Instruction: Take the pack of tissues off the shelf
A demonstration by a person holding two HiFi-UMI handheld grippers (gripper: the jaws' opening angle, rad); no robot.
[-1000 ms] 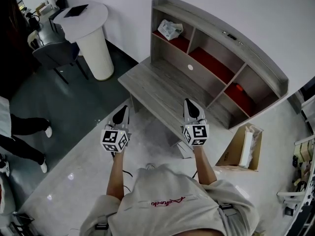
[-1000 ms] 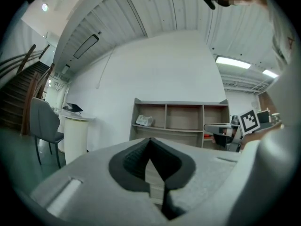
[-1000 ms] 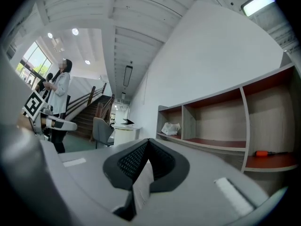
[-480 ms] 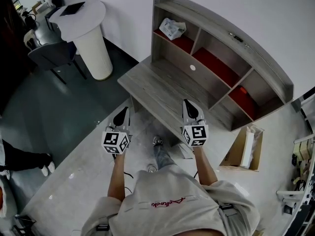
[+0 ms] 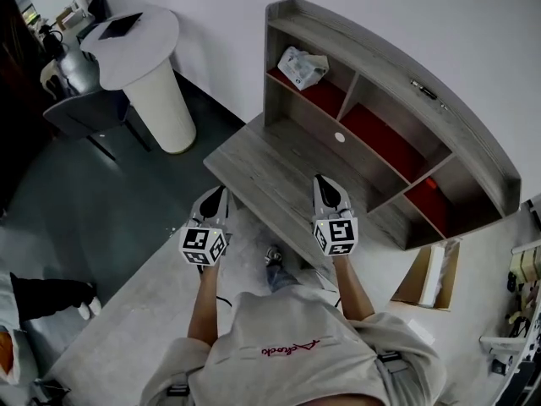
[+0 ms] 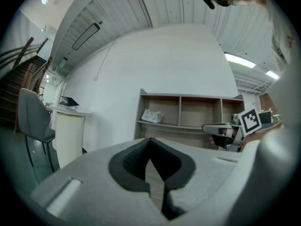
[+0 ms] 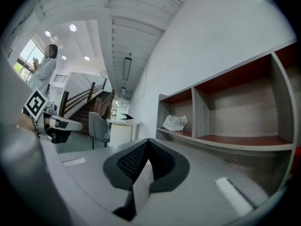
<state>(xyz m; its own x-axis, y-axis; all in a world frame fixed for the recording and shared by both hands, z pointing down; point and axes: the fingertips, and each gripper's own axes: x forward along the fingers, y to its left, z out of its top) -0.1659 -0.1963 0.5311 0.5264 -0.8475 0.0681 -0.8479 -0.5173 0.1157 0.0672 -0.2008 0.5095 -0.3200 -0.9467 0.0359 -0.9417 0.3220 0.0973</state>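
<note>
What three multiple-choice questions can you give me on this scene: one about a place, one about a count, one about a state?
1. In which compartment of the shelf does the pack of tissues lie?
A. the middle one
B. the right-end one
C. the left-end one

2. How many open compartments does the shelf have?
A. two
B. three
C. five

3. How do the jaws of the left gripper stand?
A. shut, with nothing between them
B. shut on the pack of tissues
C. wide apart

Answers:
1. C: the head view shows the white pack on the red floor of the left-end compartment.
2. B: two upright dividers split the shelf into three.
3. A: in the left gripper view the dark pads meet, and the pack is far off on the shelf.
</note>
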